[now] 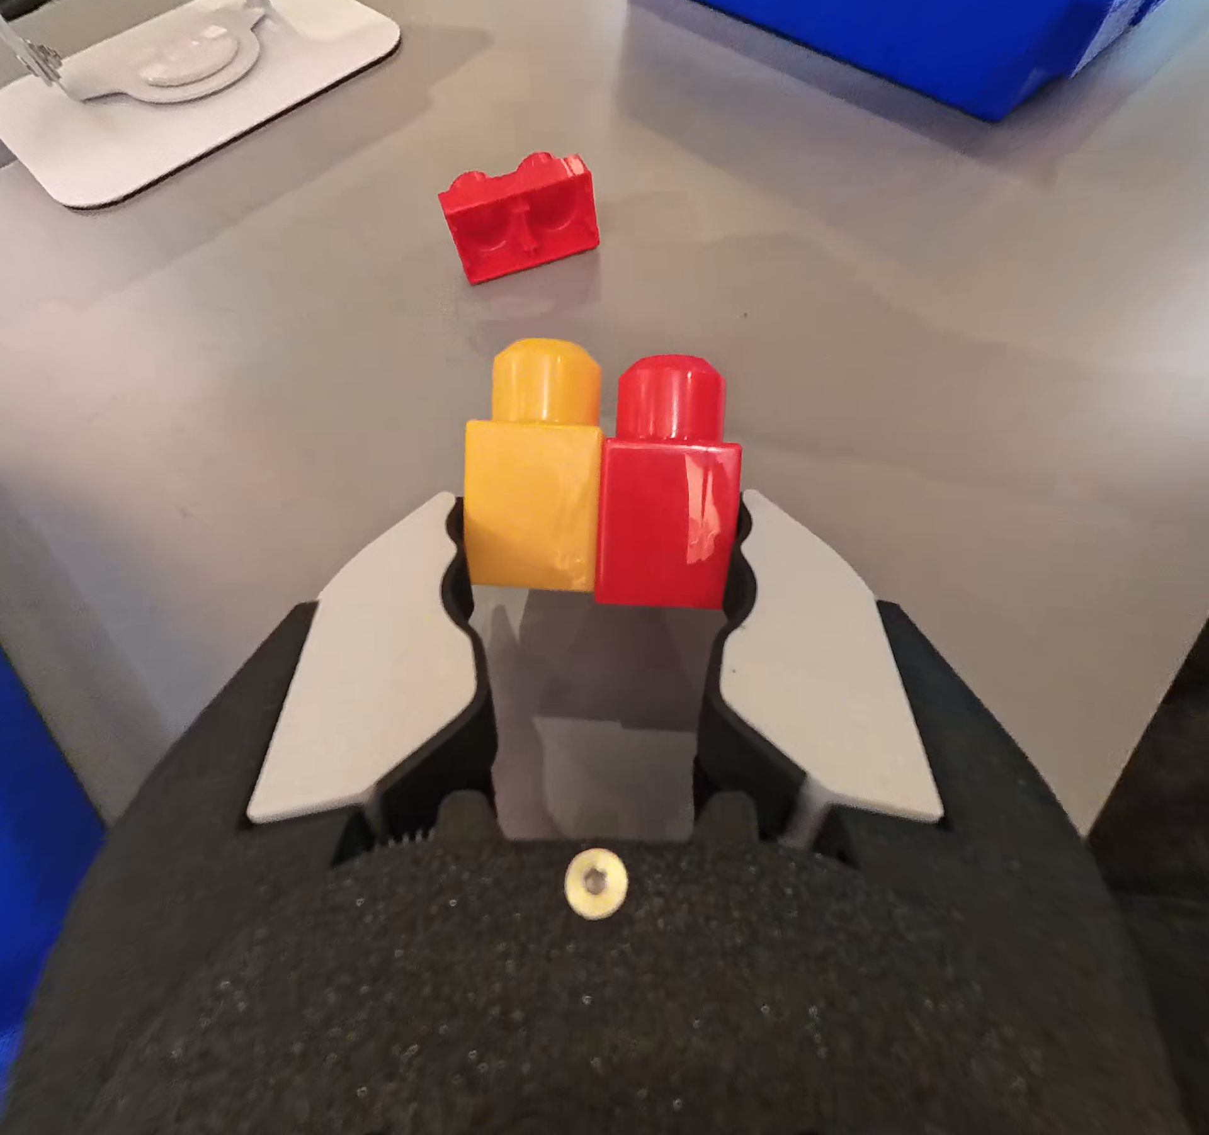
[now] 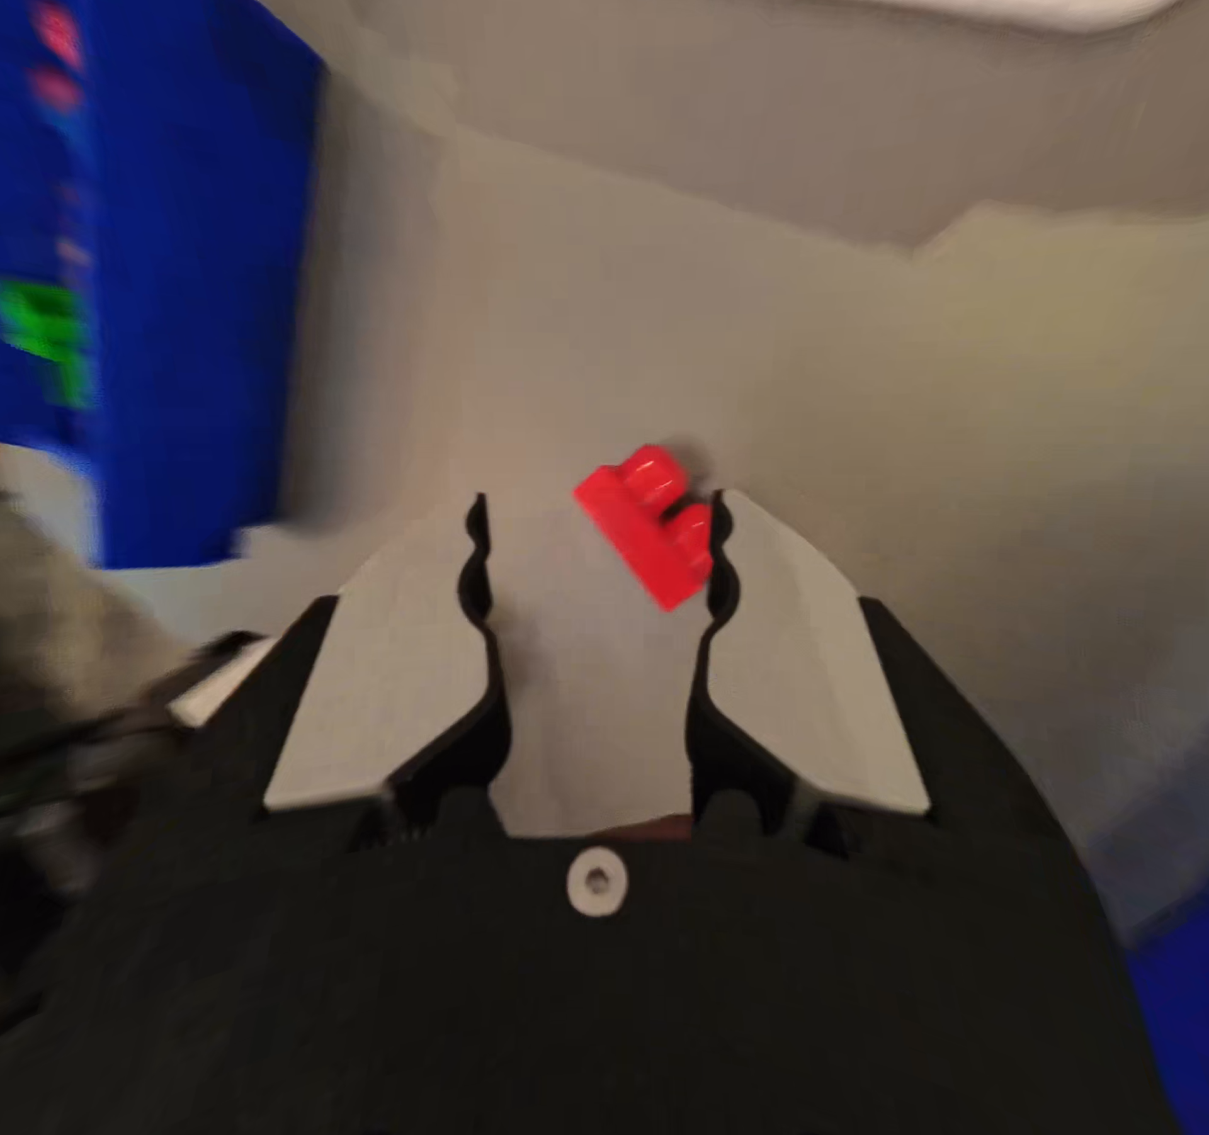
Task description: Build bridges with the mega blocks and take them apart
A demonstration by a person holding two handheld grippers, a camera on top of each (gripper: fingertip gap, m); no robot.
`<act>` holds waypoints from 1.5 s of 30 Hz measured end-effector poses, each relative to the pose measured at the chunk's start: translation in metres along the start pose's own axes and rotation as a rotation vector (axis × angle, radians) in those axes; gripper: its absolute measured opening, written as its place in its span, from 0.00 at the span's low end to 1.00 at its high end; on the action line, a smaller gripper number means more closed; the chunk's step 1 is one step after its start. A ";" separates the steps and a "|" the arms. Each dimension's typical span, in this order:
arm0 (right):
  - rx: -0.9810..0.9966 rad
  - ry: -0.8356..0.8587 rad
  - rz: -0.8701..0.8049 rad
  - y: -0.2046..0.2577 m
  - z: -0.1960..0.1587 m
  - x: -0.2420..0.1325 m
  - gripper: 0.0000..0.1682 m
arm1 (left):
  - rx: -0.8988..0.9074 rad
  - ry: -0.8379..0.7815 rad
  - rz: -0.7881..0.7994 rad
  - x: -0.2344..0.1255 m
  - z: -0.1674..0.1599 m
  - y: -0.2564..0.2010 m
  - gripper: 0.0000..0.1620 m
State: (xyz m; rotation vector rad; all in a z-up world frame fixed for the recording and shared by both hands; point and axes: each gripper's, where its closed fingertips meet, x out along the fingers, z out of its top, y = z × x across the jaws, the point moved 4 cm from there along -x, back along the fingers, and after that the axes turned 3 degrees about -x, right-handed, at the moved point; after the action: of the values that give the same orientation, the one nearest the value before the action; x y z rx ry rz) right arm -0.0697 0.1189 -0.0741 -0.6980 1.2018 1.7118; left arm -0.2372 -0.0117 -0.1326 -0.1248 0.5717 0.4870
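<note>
Left claw [image 1: 602, 541] is clamped on two single-stud blocks at once, yellow block [image 1: 533, 502] and red single block [image 1: 667, 521], pressed side to side at frame centre. Both stand studs up, and the pads touch only their outer faces. Squeezing them together like this likely keeps the two pillars aligned and level so a span can seat on both studs. Whether their bases rest on the grey desk [image 1: 262, 384] or sit a little above it, cannot tell.

The red two-stud block [image 1: 520, 217] lies on the desk further up the frame, well apart from the pair. It is tipped on its side, hollow underside facing the camera, studs pointing away. Looks like the bridge deck, not yet picked.

Right wrist view is motion-blurred. Right claw [image 2: 598, 534] is apart with nothing between the fingers, and the same red two-stud block [image 2: 648, 528] shows just ahead of the tips, close to the right-hand finger, not gripped. Judgement: the right claw is lining up to grab it. Being on its side, the block would need turning studs up before pressing down onto the pillars.

Blue bin [image 1: 916, 11] sits upper right in the left view, a white stand base [image 1: 196, 90] upper left. Neither is involved.
</note>
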 end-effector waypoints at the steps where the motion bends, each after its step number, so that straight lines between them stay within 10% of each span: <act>1: 0.075 0.029 0.048 -0.002 -0.005 0.003 0.43 | -0.010 -0.003 -0.011 0.001 0.001 -0.001 0.46; 6: -0.003 0.163 -0.169 -0.027 -0.010 -0.002 0.50 | 0.021 0.012 -0.022 0.007 0.000 -0.008 0.46; 12: -0.638 0.225 -0.371 -0.006 -0.017 0.008 0.45 | 0.072 0.006 -0.009 0.006 -0.001 -0.010 0.46; 20: -0.773 0.090 -0.268 -0.001 -0.041 0.011 0.43 | 0.059 0.002 -0.012 0.001 -0.001 -0.008 0.46; 33: -0.303 -0.189 0.189 -0.032 -0.050 0.027 0.42 | 0.012 -0.012 0.005 -0.001 0.002 0.010 0.46; 45: -0.253 0.120 0.374 -0.037 -0.029 0.051 0.41 | 0.025 0.031 -0.018 0.009 -0.003 0.004 0.46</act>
State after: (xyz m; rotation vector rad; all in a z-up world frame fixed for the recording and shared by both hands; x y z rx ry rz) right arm -0.0593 0.1145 -0.1425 -0.7706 1.2698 2.1865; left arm -0.2342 -0.0053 -0.1400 -0.1137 0.6064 0.4606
